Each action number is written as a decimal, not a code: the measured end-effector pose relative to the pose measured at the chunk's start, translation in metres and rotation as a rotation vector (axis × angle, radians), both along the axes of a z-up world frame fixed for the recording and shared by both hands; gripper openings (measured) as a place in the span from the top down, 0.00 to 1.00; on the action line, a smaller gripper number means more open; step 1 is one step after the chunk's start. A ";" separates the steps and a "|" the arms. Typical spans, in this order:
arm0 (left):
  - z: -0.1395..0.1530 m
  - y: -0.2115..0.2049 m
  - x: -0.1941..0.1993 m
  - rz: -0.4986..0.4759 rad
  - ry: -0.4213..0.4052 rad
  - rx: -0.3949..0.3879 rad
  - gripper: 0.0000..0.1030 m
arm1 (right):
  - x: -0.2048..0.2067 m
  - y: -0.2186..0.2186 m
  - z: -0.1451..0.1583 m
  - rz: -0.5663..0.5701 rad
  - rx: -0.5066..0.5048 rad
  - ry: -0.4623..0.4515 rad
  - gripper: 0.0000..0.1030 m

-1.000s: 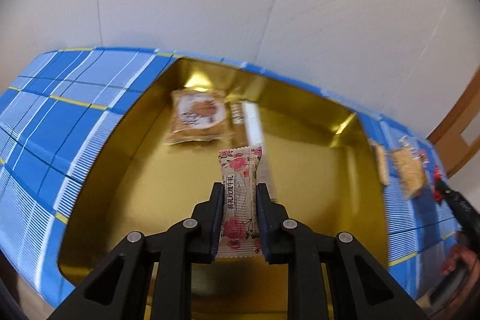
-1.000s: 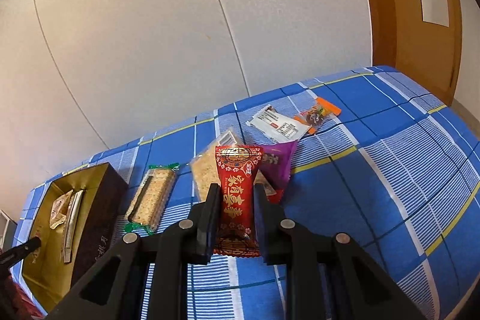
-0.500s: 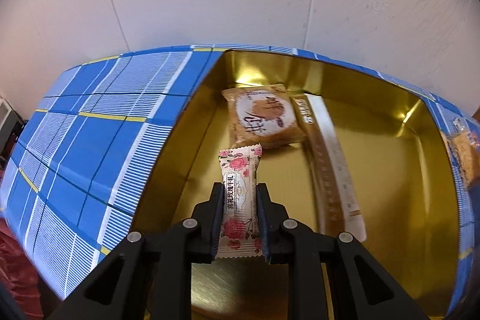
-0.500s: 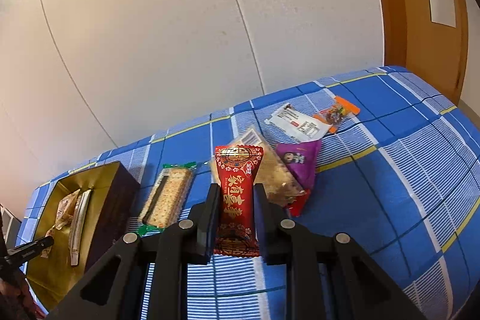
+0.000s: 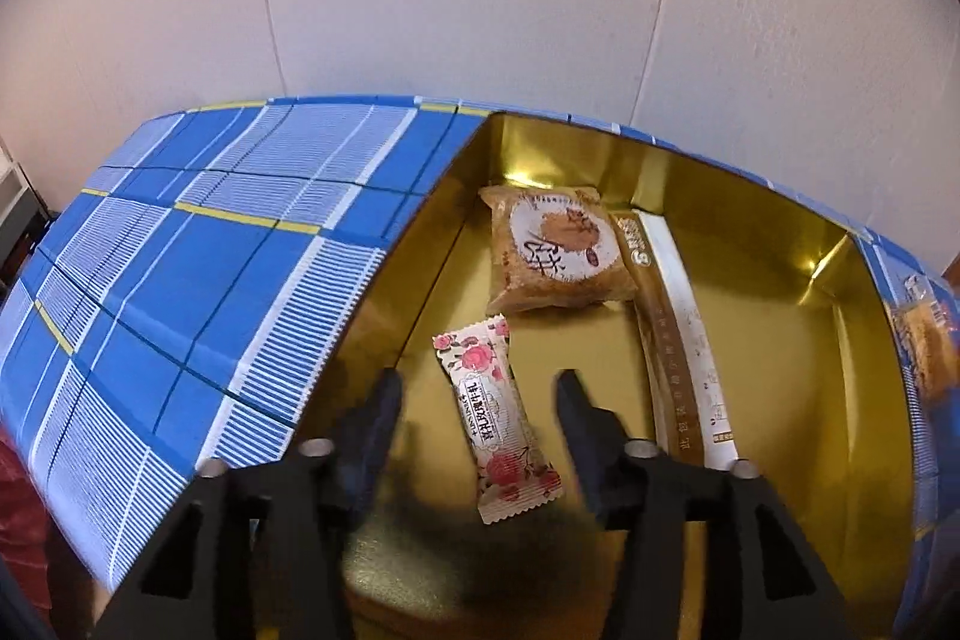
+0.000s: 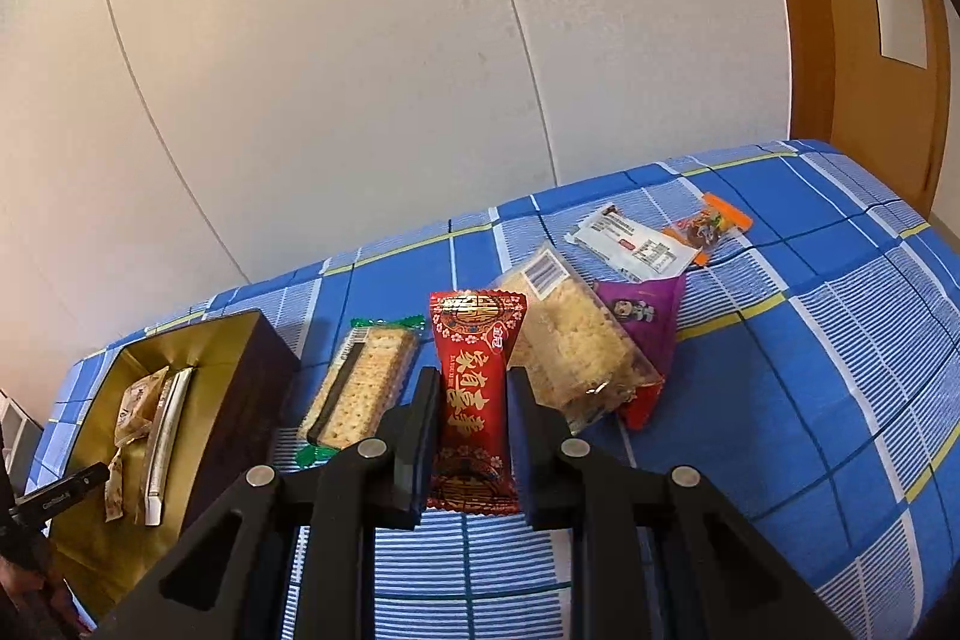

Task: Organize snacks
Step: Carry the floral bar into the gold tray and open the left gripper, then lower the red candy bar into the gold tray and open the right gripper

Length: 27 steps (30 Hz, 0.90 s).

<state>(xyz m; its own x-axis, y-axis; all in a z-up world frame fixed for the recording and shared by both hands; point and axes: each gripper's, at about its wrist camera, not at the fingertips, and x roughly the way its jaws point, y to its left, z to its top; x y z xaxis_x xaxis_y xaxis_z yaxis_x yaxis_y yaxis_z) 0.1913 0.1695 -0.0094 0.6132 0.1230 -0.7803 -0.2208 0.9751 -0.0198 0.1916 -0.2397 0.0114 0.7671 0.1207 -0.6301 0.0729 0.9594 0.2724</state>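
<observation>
My left gripper (image 5: 477, 388) is open above the gold box (image 5: 780, 340). A pink rose-print candy (image 5: 495, 418) lies free on the box floor between the spread fingers. A round pastry pack (image 5: 555, 250) and a long brown-and-white stick pack (image 5: 678, 334) lie further in. My right gripper (image 6: 471, 394) is shut on a red candy pack (image 6: 477, 400), held above the blue checked cloth. The gold box also shows in the right wrist view (image 6: 234, 412), at far left.
On the cloth (image 6: 810, 400) lie a cracker pack with green ends (image 6: 360, 388), a clear rice-cake pack (image 6: 570, 340), a purple packet (image 6: 642, 316), a white packet (image 6: 636, 250) and an orange packet (image 6: 711, 226). A white wall and a wooden door (image 6: 852, 10) stand behind.
My left gripper has opened and let go of the rose-print candy, which now lies in the box. My right gripper still holds the red pack and has shifted slightly left.
</observation>
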 end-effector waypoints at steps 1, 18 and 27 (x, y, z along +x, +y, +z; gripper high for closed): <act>0.002 -0.001 -0.002 0.000 -0.012 0.010 0.36 | 0.000 0.001 0.000 0.003 0.003 -0.001 0.79; 0.010 -0.004 -0.010 0.013 -0.061 0.020 0.25 | -0.001 0.074 0.014 0.289 -0.003 -0.086 0.79; 0.014 -0.010 -0.013 -0.016 -0.077 0.021 0.24 | 0.016 0.165 0.022 0.525 -0.097 0.048 0.79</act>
<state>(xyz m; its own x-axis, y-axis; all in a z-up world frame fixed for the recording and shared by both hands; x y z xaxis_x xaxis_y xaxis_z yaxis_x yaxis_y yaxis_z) 0.1788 0.1598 0.0047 0.6730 0.1286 -0.7283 -0.2039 0.9789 -0.0155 0.2072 -0.0749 0.0338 0.5887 0.4202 -0.6906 -0.4136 0.8906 0.1893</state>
